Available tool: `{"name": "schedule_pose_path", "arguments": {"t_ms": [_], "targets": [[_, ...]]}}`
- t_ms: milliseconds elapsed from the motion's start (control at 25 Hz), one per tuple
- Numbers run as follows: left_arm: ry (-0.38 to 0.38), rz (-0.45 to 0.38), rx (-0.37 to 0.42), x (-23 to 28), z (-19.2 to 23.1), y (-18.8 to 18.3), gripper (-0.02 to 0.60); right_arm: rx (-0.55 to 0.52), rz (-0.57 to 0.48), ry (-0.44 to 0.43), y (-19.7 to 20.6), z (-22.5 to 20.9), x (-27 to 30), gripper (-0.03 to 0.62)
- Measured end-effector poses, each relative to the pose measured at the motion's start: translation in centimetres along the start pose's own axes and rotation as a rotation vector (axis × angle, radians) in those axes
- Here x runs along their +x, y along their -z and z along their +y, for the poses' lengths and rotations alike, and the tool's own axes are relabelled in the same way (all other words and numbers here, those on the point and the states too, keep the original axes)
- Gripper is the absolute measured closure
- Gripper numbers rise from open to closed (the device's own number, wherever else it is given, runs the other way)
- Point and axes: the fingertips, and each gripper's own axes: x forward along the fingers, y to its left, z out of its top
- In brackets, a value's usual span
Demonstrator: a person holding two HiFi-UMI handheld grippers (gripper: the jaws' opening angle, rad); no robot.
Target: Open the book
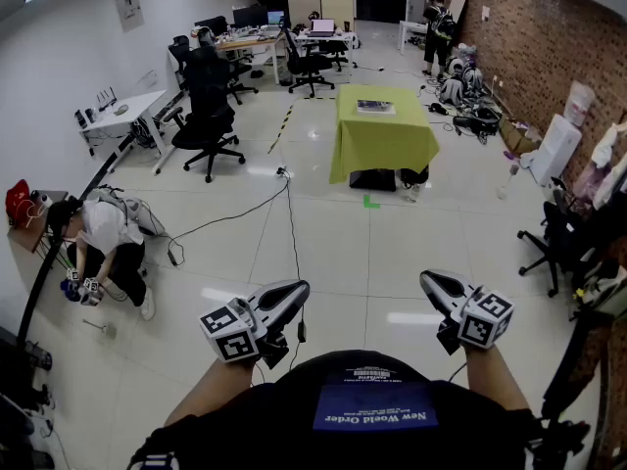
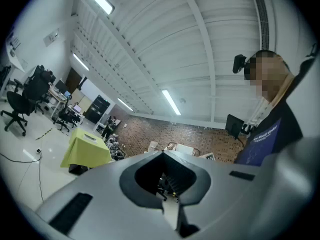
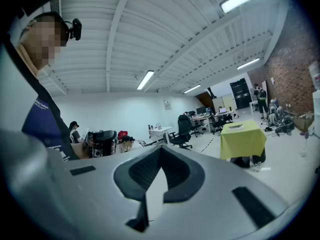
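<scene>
The book (image 1: 375, 107) lies closed on a table with a yellow-green cloth (image 1: 384, 140), far across the floor from me. Both grippers are held low near my chest, well short of it. My left gripper (image 1: 299, 290) points forward and to the right, its jaws together with nothing in them. My right gripper (image 1: 429, 280) points forward and to the left, also shut and empty. In the left gripper view the closed gripper (image 2: 162, 152) frames the table (image 2: 85, 151) and book (image 2: 90, 138). The right gripper (image 3: 161, 148) view shows the table (image 3: 243, 139) at right.
A person (image 1: 103, 238) crouches at the left wall. Black office chairs (image 1: 208, 130) and desks (image 1: 122, 116) line the left and back. A cable (image 1: 292, 223) runs over the tiled floor. Another chair (image 1: 558, 238) and clutter stand along the brick wall at right.
</scene>
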Motion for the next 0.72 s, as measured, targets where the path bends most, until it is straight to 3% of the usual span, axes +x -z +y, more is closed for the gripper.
{"name": "schedule_pose_path", "arguments": {"t_ms": [440,720], "targets": [[0.026,0.034,-0.021,-3.6,4.3,-1.2,0.581,0.013,0.010,0.025,0.6,1.8,5.2,0.608],[0.021,0.059,-0.030,-0.1,7.3,-0.8,0.581,0.057,0.010,0.042,1.6,-2.8,5.8,0.608]]}}
